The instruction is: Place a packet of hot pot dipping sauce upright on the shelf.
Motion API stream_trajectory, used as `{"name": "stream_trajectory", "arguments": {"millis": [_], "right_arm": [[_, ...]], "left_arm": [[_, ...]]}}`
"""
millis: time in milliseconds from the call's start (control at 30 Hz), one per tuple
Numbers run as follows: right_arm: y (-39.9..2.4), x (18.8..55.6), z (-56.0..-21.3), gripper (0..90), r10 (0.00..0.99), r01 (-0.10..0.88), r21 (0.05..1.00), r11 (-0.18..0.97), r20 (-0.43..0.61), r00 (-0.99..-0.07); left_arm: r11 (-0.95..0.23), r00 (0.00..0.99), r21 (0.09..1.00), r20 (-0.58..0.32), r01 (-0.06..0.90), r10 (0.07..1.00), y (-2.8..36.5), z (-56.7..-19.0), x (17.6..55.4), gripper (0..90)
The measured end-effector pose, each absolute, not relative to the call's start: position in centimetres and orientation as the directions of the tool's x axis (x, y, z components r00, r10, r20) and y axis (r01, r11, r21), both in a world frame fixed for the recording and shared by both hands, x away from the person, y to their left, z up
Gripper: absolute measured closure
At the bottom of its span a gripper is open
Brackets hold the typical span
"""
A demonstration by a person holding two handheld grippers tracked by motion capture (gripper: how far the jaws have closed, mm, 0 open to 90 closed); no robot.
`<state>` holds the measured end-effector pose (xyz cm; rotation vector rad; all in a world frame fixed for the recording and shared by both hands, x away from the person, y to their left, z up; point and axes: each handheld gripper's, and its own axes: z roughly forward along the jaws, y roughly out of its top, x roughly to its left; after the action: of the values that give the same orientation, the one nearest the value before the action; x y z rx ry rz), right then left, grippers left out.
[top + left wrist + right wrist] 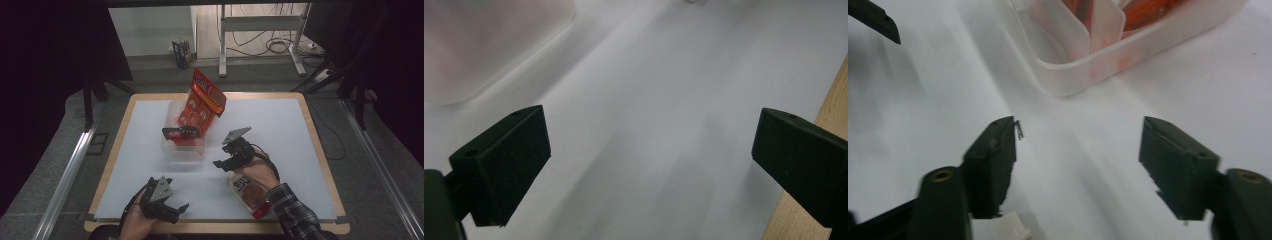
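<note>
In the high view, the printing on the tall orange snack bag [202, 102] is too small to read. The person's right forearm covers part of the clear-wrapped snack packet [248, 192]. In the left gripper view, the translucent plastic container [484, 40] is blurred and cropped.

Black two-jaw left tool [172, 207] and right tool [223, 161] with grey three-cornered plates, plaid sleeve [295, 212]

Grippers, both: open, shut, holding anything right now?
Left gripper: open, nothing between its black jaws, white table sheet below.
Right gripper: open, holding nothing, facing the clear plastic container.
</note>
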<state>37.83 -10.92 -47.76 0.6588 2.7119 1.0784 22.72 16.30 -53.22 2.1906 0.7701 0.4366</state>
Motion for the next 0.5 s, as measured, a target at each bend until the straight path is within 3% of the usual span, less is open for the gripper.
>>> {"name": "stream_trajectory", "arguments": {"millis": [500], "right_arm": [[-14.9, 35.2, -47.2, 75.8, 0.472, 0.332, 0.692, 0.641, -0.014, -0.882]], "left_arm": [[-0.532, 0.762, 0.759, 0.073, 0.376, 0.643, 16.2, -53.1, 22.6, 2.2]]}}
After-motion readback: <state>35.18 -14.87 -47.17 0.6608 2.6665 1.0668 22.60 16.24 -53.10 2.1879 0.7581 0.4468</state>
